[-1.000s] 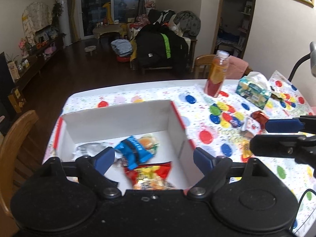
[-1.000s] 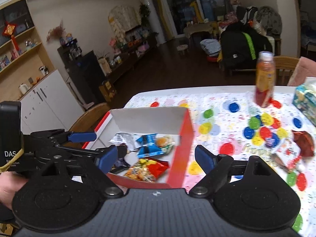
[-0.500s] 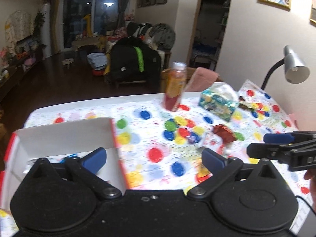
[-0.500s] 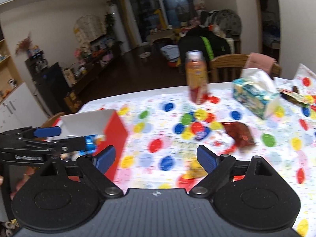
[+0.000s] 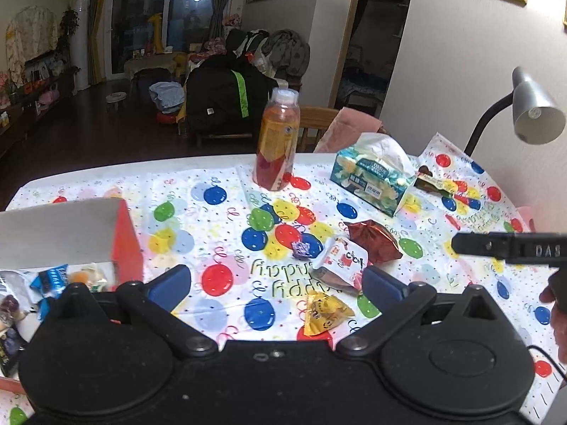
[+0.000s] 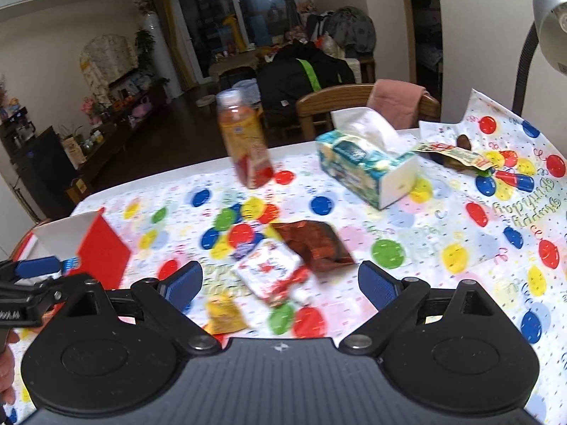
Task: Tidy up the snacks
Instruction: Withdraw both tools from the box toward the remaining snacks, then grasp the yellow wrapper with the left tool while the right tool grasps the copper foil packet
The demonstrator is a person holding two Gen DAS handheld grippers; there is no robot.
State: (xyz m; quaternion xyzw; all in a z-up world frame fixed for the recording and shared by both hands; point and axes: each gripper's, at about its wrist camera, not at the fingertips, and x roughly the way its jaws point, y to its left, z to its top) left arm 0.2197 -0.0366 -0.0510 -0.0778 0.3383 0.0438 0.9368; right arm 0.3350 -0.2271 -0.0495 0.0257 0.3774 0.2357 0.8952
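Both pairs of blue-padded fingers are held spread and empty: the left gripper and the right gripper are aimed at the loose snacks on the balloon-print tablecloth. A white printed pouch, a crinkled dark-red foil bag, a yellow wrapped sweet and a small purple sweet lie clustered between the pads, apparently as the next picks. The red-and-white cardboard box, already holding several packets, is kept at the left within easy reach; its contents are only partly seen.
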